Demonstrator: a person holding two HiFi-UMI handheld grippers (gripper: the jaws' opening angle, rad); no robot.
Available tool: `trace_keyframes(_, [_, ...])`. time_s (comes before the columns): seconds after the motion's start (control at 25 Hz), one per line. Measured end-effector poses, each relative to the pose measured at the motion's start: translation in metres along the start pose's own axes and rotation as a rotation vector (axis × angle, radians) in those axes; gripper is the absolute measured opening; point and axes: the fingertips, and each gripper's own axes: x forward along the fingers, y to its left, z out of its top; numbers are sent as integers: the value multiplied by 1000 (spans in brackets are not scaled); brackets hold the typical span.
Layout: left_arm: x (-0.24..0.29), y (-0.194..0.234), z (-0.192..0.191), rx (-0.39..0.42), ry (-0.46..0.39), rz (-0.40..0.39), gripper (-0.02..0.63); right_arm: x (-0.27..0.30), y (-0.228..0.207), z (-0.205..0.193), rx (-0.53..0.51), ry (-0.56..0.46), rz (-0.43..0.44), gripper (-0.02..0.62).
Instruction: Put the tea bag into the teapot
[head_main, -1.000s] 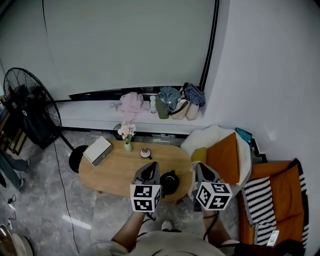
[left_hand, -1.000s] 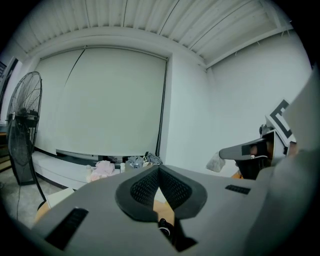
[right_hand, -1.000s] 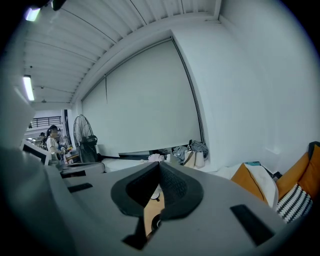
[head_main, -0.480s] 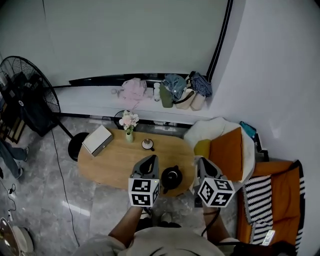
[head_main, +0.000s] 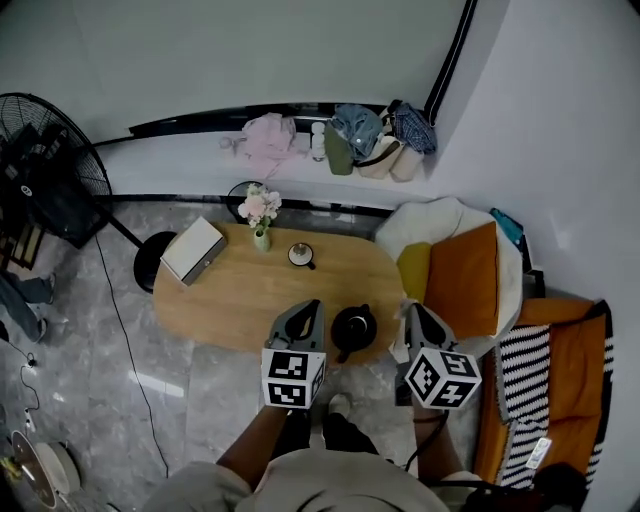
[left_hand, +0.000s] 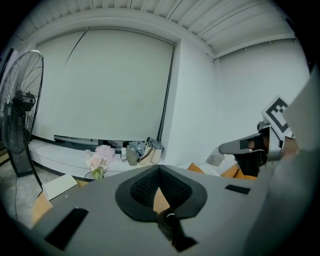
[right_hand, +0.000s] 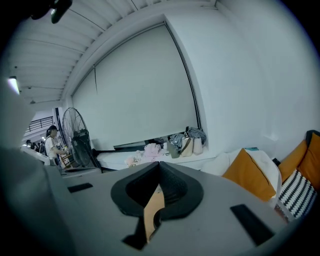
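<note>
The left hand-held gripper (head_main: 312, 308) and the right hand-held gripper (head_main: 412, 312) sit low in the head view, one on each side of the black teapot (head_main: 353, 326) and both pointing up the frame. Each gripper's own view shows its jaws pressed together at the tips, with only a sliver of tan wood showing through the gap below and nothing pinched. The teapot stands near the lower edge of the oval wooden counter (head_main: 230, 300), its lid seemingly on. Higher in the frame are a small cup (head_main: 299, 254), a vase of flowers (head_main: 259, 212) and, to the left, a pale box (head_main: 193, 250). I can find no tea bag in any view, so the task looks to be at its very start. The next move calls for locating the bag, spreading one pair of jaws to pick it up, and probably lifting the lid first.
</note>
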Motion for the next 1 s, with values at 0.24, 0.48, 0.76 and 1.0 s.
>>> trace_keyframes(0.24, [7, 3, -52, -25, 93, -3, 5, 8, -12, -51, 34, 90, -22, 34])
trace_keyframes(0.48, [6, 3, -106, -40, 203, -13, 5, 9, -27, -100, 81, 167, -64, 34])
trace_keyframes(0.76, [12, 7, -126, -58, 233, -13, 5, 17, -26, -120, 72, 210, -58, 34])
trace_keyframes(1.0, [21, 21, -135, -43, 230, 0, 5, 37, -15, -135, 46, 235, -22, 34])
